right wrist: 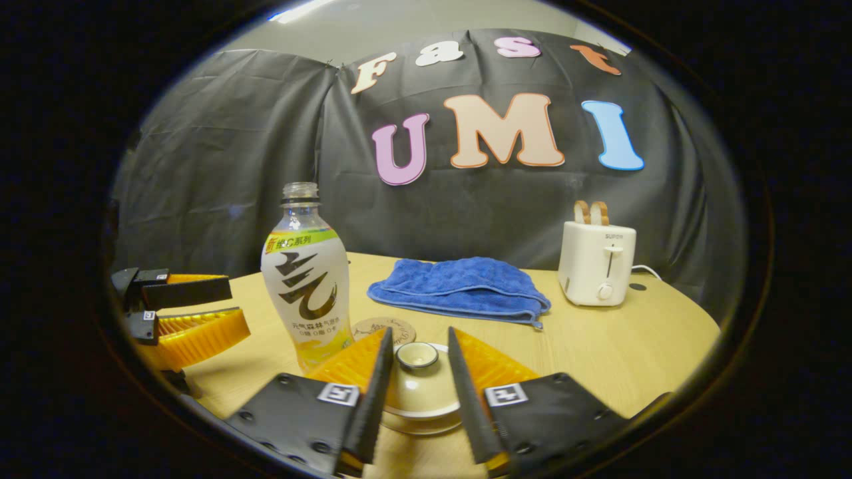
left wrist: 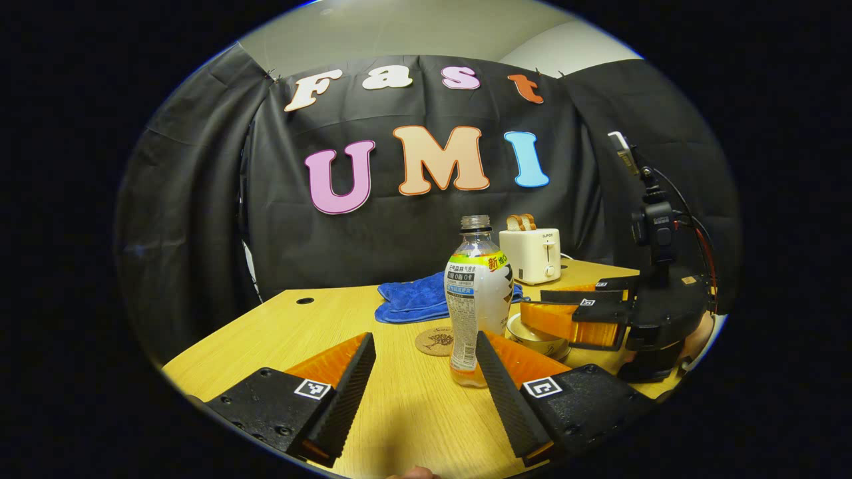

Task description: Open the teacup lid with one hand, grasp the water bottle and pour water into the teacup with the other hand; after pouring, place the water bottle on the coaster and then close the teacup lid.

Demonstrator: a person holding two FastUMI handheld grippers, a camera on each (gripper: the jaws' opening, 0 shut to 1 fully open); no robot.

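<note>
Lid-opening step: right tongs open, straddling the teacup lid on the bench, must close on its knob; left tongs open, nearing water bottle.

Blue towel, white toaster — orange fingers, cream teacup lid.

left hand-held gripper agape, right hand-held gripper agape
</note>
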